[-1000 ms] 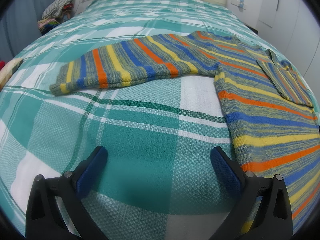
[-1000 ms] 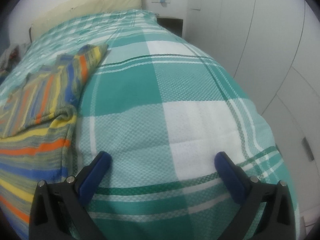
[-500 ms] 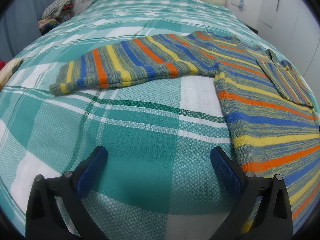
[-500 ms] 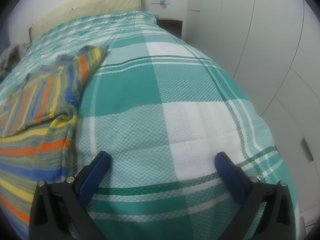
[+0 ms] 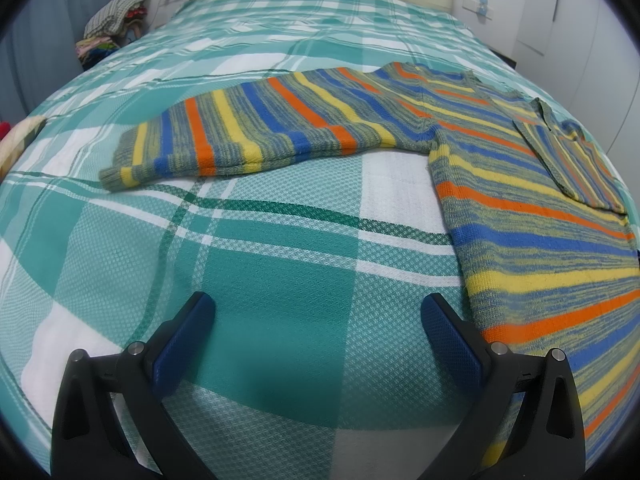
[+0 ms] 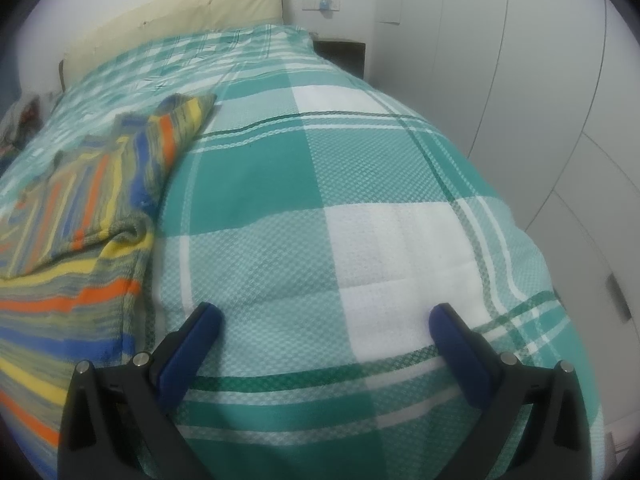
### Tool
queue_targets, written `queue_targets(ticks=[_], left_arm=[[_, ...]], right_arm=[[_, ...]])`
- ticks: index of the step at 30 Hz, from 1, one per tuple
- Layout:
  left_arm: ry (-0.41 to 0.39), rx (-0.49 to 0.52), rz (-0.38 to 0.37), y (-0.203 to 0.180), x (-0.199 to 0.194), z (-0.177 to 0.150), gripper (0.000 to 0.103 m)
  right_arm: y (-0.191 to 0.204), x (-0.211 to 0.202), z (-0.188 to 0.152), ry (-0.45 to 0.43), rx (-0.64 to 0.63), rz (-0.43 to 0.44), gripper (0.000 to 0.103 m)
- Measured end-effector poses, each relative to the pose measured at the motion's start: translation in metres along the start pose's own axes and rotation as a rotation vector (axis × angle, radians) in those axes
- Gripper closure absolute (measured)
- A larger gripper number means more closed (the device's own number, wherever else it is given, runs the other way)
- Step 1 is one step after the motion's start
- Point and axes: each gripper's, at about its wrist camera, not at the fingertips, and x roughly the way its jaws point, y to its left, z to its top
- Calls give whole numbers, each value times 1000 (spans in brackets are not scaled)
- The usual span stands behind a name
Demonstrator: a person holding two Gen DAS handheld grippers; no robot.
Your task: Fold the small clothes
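Sweater [image 5: 520,200] count: one, striped, flat on the plaid bed [image 5: 280,264], one sleeve stretched out, the other folded over the body. Its right side is cut off in my left view. My left gripper [image 5: 318,322] and right gripper [image 6: 324,332] gape wide, empty. Nothing moved since earlier frames.

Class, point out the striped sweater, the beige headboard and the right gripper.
striped sweater [image 5: 256,136], left wrist view, outstretched sleeve.
beige headboard [image 6: 176,20], right wrist view, front padding.
right gripper [image 6: 324,320], right wrist view, between fingertips.

no legible text or labels anywhere
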Motion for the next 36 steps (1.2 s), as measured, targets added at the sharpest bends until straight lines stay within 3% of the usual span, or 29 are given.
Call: queue_targets(ticks=[36], left_arm=[[0,0,1,0,0,0,0]], right_arm=[[4,-10,-15,-20,-12,-39,0]])
